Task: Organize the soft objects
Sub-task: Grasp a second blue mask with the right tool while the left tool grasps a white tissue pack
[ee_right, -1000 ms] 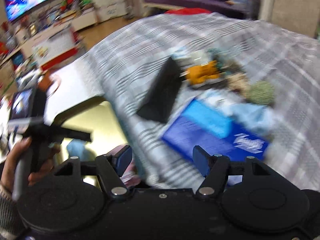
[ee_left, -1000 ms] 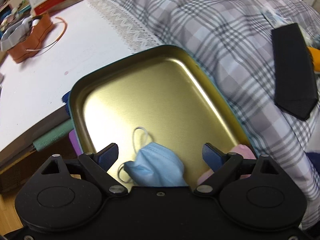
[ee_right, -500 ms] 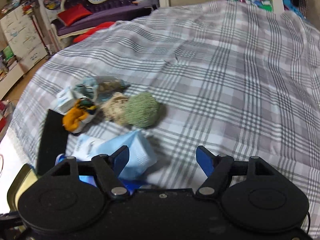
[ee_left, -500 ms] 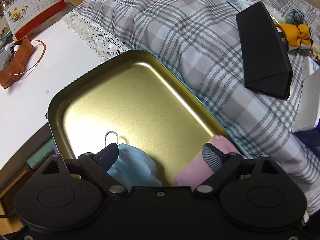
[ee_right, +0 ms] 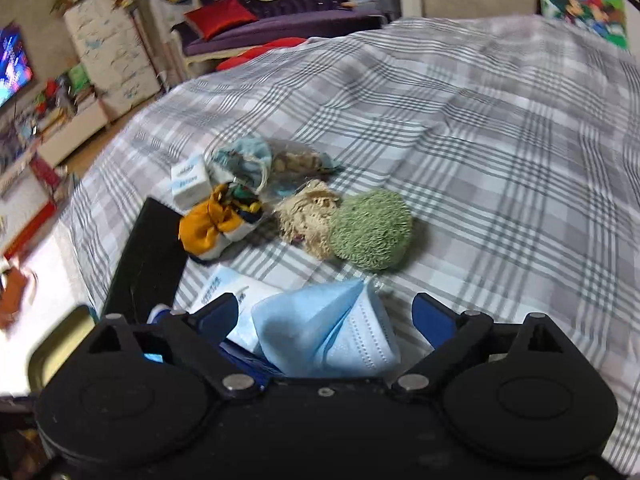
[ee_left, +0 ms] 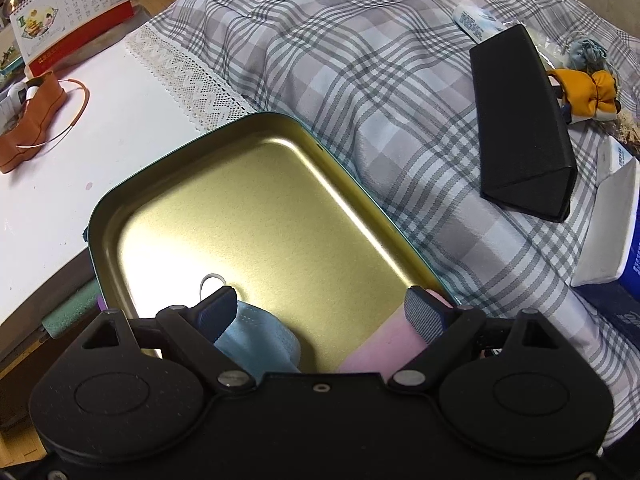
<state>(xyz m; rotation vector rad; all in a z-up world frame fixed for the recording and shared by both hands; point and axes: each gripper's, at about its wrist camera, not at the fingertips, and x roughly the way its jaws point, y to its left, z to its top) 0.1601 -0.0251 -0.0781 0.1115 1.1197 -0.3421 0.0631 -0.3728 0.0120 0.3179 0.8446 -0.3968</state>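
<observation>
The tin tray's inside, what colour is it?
Shiny gold inside the tin tray, with a teal outer rim; it shows best in the left wrist view.

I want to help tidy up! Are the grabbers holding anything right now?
No. Both the left hand-held gripper and right hand-held gripper are open; a blue face mask lies between the right one's fingers, ungripped.

A lived-in home, bedroom and sitting room in one. Shown by a bed under a grey plaid cover (ee_right: 460, 128), a purple chaise (ee_right: 280, 8) with a red cushion (ee_right: 220, 16), a glowing television (ee_right: 12, 68), a painted drawer cabinet (ee_right: 108, 52), a desk calendar (ee_left: 68, 16), a cartoon poster (ee_right: 580, 0).
</observation>
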